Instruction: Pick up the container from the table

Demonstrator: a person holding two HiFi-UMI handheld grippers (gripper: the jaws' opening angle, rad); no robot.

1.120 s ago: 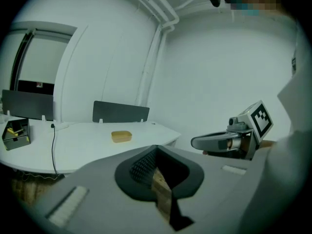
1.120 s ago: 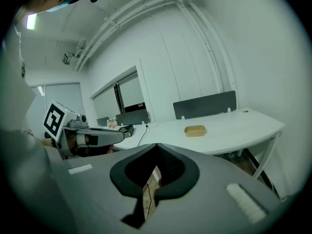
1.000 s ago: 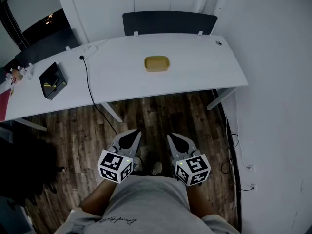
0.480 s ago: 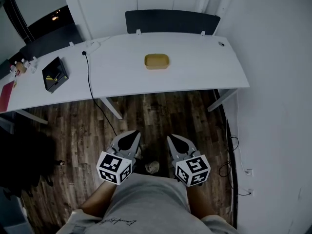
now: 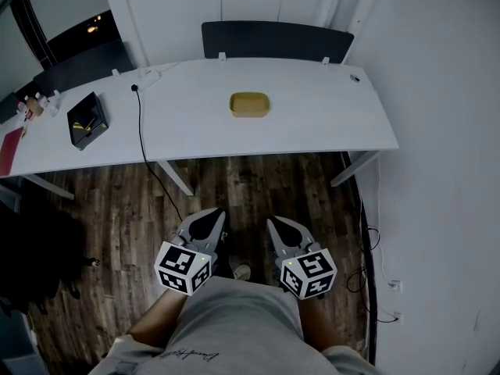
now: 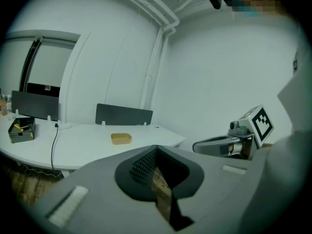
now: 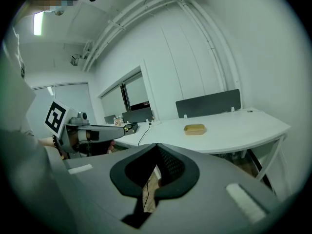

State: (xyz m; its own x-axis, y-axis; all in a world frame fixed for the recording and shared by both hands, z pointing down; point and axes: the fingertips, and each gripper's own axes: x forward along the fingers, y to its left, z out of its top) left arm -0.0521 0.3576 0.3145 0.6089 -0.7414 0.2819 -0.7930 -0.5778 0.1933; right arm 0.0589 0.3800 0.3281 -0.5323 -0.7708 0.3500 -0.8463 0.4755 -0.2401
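We hold the left tongs (image 5: 209, 214) and right tongs (image 5: 278, 222) low over the wood-plank floor (image 5: 117, 209) — both pinched closed, gripping nothing. The container (image 5: 250, 105) — a shallow tan rounded rectangle — sits well apart on the smooth white counter (image 5: 328, 123).

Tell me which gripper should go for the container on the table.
Right, narrowly: the container lies slightly nearer the right gripper than the left gripper. Both are shut, short of the table.

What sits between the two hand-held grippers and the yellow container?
In the head view, only wood floor, then bare white table up to the container. The left hand-held gripper and right hand-held gripper are shut, empty.
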